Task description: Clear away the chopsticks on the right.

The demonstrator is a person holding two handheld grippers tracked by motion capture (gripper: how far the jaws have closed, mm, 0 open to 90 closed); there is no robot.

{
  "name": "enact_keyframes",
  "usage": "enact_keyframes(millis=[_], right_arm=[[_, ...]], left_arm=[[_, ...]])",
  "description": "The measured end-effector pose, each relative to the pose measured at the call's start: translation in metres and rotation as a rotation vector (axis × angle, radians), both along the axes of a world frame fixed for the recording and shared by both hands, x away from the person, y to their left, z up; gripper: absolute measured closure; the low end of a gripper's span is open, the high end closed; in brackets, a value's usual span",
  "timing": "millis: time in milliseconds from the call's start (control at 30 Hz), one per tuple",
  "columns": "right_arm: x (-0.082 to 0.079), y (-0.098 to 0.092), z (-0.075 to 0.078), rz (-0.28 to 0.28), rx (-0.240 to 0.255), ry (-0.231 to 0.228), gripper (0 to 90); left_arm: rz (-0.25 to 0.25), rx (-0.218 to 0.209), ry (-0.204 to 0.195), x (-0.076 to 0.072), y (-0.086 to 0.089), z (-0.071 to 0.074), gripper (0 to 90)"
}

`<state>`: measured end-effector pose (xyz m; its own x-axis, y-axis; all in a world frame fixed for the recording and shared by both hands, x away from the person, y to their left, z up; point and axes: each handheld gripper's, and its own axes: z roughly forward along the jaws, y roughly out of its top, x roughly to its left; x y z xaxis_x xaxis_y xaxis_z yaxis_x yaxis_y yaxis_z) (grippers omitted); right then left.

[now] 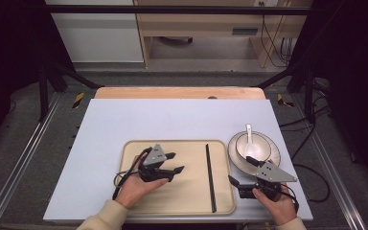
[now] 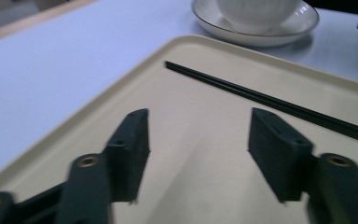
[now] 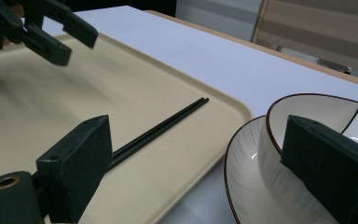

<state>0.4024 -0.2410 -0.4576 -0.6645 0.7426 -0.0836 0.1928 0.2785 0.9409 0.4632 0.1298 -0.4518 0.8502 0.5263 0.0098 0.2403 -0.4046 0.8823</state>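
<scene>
A beige tray [image 1: 134, 191] lies on the white tabletop with a pair of black chopsticks [image 1: 210, 177] along its right side. My left gripper [image 1: 176, 162] hovers over the tray's middle, open, with nothing between its jaws [image 2: 198, 121]; the chopsticks [image 2: 261, 95] lie a little beyond them. Right of the tray a plate [image 1: 235, 158] carries a white bowl [image 1: 263, 146] with a white spoon [image 1: 249, 136] in it. My right gripper [image 1: 242, 171] stands open at the plate's near edge, its jaws [image 3: 196, 135] empty, between the chopsticks [image 3: 168, 123] and the bowl [image 3: 307, 112].
The white tabletop [image 1: 172, 115] stretches bare behind the tray, ending at a wooden strip [image 1: 179, 92]. Metal frame rails [image 1: 24, 153] run along both sides. The table's front edge is just below both hands.
</scene>
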Motion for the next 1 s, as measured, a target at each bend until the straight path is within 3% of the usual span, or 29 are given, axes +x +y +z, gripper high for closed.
enact_keyframes(millis=[100,167,333,367,467,767,1000], right_arm=[[0.001,0.001,0.0,-0.002,-0.003,-0.001,8.4],[0.002,0.002,0.0,-0.006,-0.001,0.0,8.3],[0.003,0.004,-0.001,-0.008,-0.004,-0.002,8.6],[0.003,0.004,-0.001,-0.008,-0.004,-0.002,8.6],[0.003,0.005,-0.001,-0.01,-0.006,0.001,8.6],[0.004,0.005,-0.001,-0.02,-0.006,-0.004,8.5],[0.005,0.003,0.0,-0.033,0.004,-0.004,8.4]], left_arm=[[0.034,-0.025,-0.032,0.0,0.022,0.002,25.3],[0.049,-0.02,-0.042,0.002,0.035,0.003,21.0],[0.098,-0.029,-0.065,0.011,0.068,0.004,14.4],[0.098,-0.029,-0.065,0.011,0.068,0.004,13.8],[0.129,-0.053,-0.078,0.012,0.085,0.006,12.3],[0.21,-0.14,-0.137,-0.001,0.137,0.009,6.0],[0.248,-0.187,-0.188,-0.02,0.163,0.01,4.7]])
